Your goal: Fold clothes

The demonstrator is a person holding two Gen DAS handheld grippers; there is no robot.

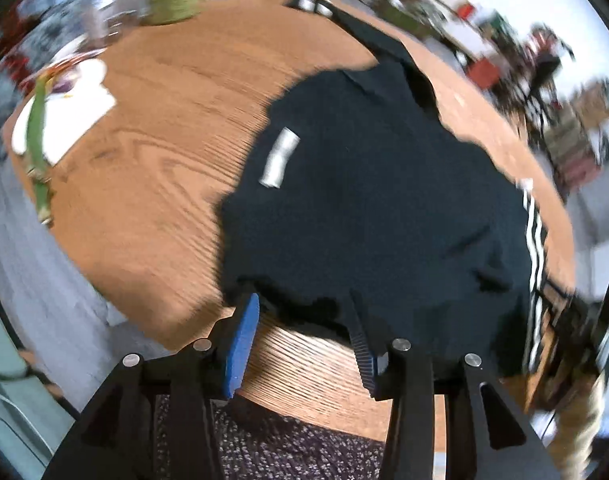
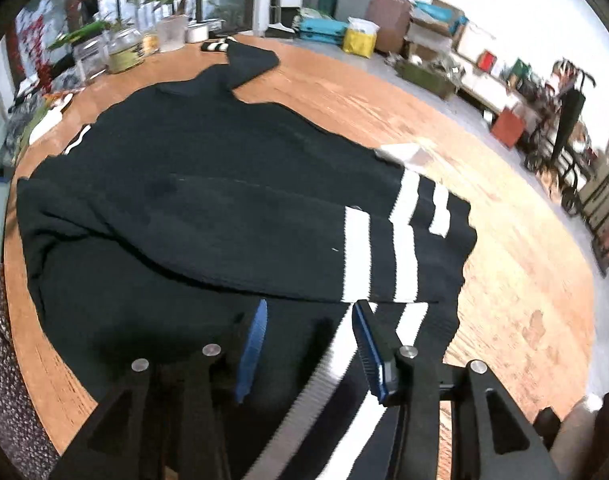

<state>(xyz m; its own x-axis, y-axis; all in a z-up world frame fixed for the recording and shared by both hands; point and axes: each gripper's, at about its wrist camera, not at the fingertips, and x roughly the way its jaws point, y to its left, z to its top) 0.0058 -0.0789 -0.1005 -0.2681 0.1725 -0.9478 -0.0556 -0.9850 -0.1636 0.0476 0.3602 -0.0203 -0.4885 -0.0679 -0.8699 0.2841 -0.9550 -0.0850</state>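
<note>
Each hand-held gripper, the left gripper [image 1: 300,340] and the right gripper [image 2: 310,344], has black angular arms, round silver screws and ribbed blue pads [image 2: 253,350] lining the fingers.

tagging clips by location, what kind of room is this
Most likely a lived-in home dining or living room: a wooden table carrying glass jars and a black sweater, with cardboard boxes stacked along the white wall.

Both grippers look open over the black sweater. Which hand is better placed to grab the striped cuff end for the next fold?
Probably right: the right gripper hangs open directly over the white-striped sleeve. The left gripper sits at the plain hem.
</note>
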